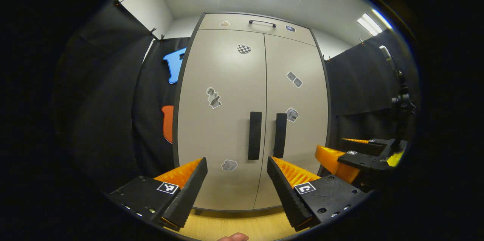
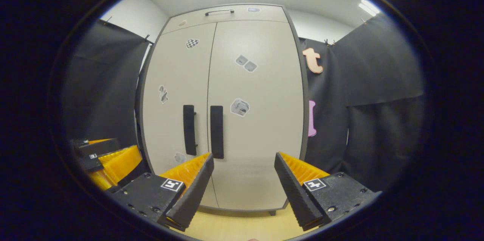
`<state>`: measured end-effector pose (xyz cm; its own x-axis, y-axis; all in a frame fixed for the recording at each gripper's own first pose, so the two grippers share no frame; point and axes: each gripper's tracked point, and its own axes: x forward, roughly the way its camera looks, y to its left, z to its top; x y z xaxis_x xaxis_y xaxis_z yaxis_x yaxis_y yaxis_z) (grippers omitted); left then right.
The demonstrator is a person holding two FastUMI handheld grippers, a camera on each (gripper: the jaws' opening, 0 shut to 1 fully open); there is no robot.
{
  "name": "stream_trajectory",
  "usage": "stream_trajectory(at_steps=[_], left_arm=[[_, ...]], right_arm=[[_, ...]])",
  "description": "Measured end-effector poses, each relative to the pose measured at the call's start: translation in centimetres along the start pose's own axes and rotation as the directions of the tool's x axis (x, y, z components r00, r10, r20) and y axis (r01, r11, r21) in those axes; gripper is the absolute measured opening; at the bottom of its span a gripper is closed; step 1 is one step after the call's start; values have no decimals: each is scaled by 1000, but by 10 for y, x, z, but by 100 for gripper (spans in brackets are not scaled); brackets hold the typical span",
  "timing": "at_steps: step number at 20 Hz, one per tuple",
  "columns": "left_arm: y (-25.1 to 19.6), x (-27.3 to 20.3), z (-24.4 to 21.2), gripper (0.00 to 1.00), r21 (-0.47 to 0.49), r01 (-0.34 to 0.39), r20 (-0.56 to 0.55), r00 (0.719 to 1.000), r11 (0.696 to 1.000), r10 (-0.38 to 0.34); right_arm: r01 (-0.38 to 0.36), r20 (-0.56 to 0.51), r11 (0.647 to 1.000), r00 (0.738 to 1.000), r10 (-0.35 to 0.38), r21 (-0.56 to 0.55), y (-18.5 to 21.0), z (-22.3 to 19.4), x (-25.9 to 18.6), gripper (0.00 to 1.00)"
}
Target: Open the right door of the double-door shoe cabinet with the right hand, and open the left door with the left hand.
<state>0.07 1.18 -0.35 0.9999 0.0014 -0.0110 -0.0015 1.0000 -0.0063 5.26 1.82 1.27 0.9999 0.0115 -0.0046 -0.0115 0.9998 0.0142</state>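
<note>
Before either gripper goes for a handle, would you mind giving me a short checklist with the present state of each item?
1. Both pale grey cabinet doors shut: the right door and left door sit flush along the centre seam. Ok.
2. Right gripper open: its fingers stand wide apart with nothing between them. Ok.
3. Left gripper open: its fingers are likewise spread and hold nothing. Ok.
4. Black vertical bar handle of the right door unobstructed: nothing covers it. Ok.
5. Black vertical bar handle of the left door unobstructed. Ok.
6. Right gripper lined up on its handle: the handle sits left of the gap between the fingers. Not ok.
</note>
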Motion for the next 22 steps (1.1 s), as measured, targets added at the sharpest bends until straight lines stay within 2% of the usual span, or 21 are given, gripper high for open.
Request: stream_trajectory(at_steps=[2,10,18,22], left_arm=[[2,-5,-2,95,22,-3,-4,1000,1000,3],[2,-27,-9,95,2,30,-35,999,1000,-30],[21,-33,-8,95,-14,-1,-25,1000,1000,1],[29,-32,-9,95,-20,-22,-30,999,1000,22]], right_arm=[[-11,-9,1000,1000,11,14,5,2,19,100],[-33,19,999,999,32,39,33,28,88,99],[-20,-40,999,999,22,46,46,13,132,100],[-24,-71,999,997,27,46,51,3,142,93]])
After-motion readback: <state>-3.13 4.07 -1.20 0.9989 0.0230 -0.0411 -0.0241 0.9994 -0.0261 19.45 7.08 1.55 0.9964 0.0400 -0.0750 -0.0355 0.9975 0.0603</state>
